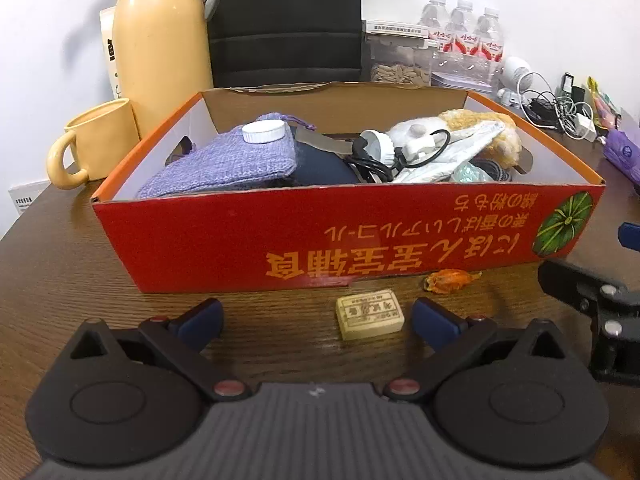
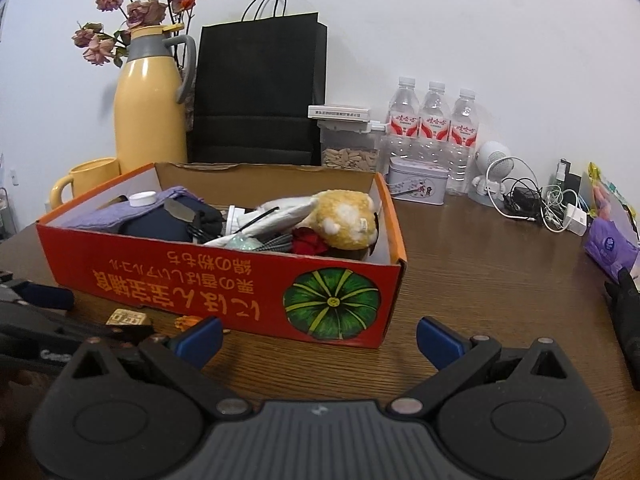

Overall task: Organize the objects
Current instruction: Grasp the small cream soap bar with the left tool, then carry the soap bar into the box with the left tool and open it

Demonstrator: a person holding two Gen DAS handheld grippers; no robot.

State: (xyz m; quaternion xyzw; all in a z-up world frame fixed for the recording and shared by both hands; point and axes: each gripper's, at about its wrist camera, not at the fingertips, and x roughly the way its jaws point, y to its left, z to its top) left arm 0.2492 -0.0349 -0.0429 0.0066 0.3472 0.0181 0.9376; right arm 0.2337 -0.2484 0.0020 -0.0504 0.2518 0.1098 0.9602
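Note:
A red cardboard box stands on the wooden table, packed with a purple knit pouch, a white-capped bottle, black cables and a plush toy. The box also shows in the right wrist view. In front of the box lie a small cream block and an orange wrapped candy. My left gripper is open and empty, with the block between its fingers, close to the right one. My right gripper is open and empty, just before the box's front right corner.
A yellow thermos, yellow mug and black paper bag stand behind the box. Water bottles, a tin, tangled cables and a purple packet lie at the right.

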